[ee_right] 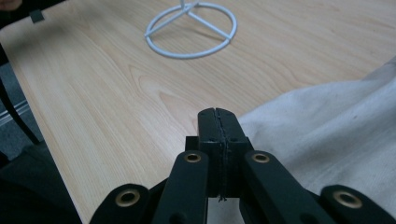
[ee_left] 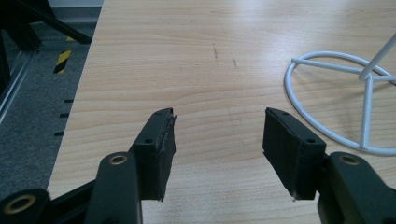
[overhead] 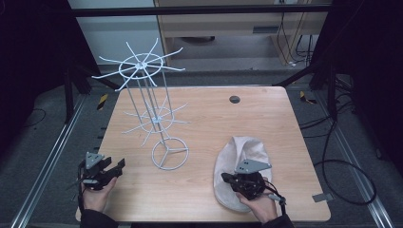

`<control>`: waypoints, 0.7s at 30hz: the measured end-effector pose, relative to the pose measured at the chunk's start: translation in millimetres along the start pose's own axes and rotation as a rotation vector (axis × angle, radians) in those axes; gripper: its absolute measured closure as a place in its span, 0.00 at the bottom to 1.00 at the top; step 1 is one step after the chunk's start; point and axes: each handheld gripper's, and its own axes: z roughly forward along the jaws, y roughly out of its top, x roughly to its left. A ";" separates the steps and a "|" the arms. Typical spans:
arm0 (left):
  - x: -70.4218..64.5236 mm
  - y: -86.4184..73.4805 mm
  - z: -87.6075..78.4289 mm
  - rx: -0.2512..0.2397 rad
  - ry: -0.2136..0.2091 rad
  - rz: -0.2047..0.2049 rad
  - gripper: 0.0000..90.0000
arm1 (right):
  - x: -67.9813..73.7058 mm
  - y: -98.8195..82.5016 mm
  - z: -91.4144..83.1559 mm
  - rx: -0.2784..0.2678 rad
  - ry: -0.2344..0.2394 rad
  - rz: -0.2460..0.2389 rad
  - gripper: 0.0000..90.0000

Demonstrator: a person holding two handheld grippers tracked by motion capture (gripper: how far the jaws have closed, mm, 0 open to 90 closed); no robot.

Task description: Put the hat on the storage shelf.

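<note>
Right gripper [ee_right: 218, 116], jaws pressed together, sits over the cream cloth cap [overhead: 240, 152] beside the white wire rack [overhead: 157, 114]; whether it pinches fabric, I can't tell. Left gripper [ee_left: 217, 140] gapes empty. Cap unhung, barely begun.

White wire rack [overhead: 154, 114] stands beside a beige cloth [overhead: 233, 164] on the table [overhead: 204, 190].

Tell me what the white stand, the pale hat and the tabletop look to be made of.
White stand: thin rods, likely metal wire with a white coating; the ring base has a slight sheen. Pale hat: soft cloth, probably cotton canvas; it sags and creases, matt off-white. Tabletop: light wood grain, smooth; veneer or laminate, can't tell which.
</note>
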 end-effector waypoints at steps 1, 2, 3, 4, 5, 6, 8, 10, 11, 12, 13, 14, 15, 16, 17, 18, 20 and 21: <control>0.1 0.0 0.1 0.001 0.000 0.001 0.48 | -0.2 -3.6 2.1 0.016 0.000 -0.004 1.00; 0.2 0.0 0.2 0.001 0.000 0.000 0.48 | -0.2 -3.6 2.1 0.016 0.000 -0.004 1.00; 0.4 0.0 0.2 0.001 0.001 0.000 0.48 | 0.0 -4.7 2.3 0.020 0.000 -0.003 1.00; 0.5 0.1 0.2 0.002 0.001 0.000 0.48 | 0.1 -6.8 1.9 0.028 -0.001 -0.005 1.00; 0.5 0.1 0.3 0.002 0.001 0.000 0.48 | -0.1 -8.6 1.2 0.032 -0.004 -0.009 1.00; 0.5 0.1 0.4 0.002 0.000 0.001 0.48 | -0.3 -10.6 0.0 0.037 -0.008 -0.008 1.00; 0.2 0.1 0.3 0.003 0.003 0.004 0.48 | -1.6 -13.7 -2.4 0.043 -0.009 -0.002 1.00; 0.1 0.0 0.2 0.003 0.001 0.003 0.48 | -3.5 -15.2 -4.0 0.048 -0.014 0.004 1.00; 0.1 -0.1 0.2 0.003 0.001 0.003 0.48 | -5.0 -16.0 -4.8 0.053 -0.023 0.002 1.00; 0.3 0.0 0.2 0.004 0.002 0.003 0.48 | -5.6 -16.4 -5.6 0.058 -0.031 0.002 1.00; 0.5 -0.1 0.3 0.005 0.002 0.002 0.48 | -6.4 -17.0 -6.4 0.062 -0.037 -0.002 1.00; 0.7 -0.2 0.5 0.008 0.003 0.003 0.48 | -7.1 -17.8 -7.2 0.063 -0.040 -0.005 1.00; 0.7 -0.2 0.5 0.008 0.003 0.003 0.48 | -7.1 -17.8 -7.2 0.063 -0.040 -0.005 1.00; 0.7 -0.2 0.5 0.008 0.003 0.003 0.48 | -8.1 -18.7 -8.1 0.068 -0.047 -0.004 1.00; 0.6 -0.2 0.6 0.008 0.003 0.003 0.48 | -9.3 -19.7 -8.7 0.071 -0.053 -0.003 1.00; 0.3 -0.3 0.7 0.009 0.003 0.000 0.48 | -10.8 -20.9 -9.4 0.077 -0.059 -0.002 1.00; 0.3 -0.4 0.7 0.010 0.003 0.001 0.48 | -13.4 -23.1 -11.1 0.089 -0.069 0.009 1.00; 0.5 -0.4 0.6 0.010 0.004 0.003 0.48 | -14.9 -24.4 -12.4 0.090 -0.071 0.013 1.00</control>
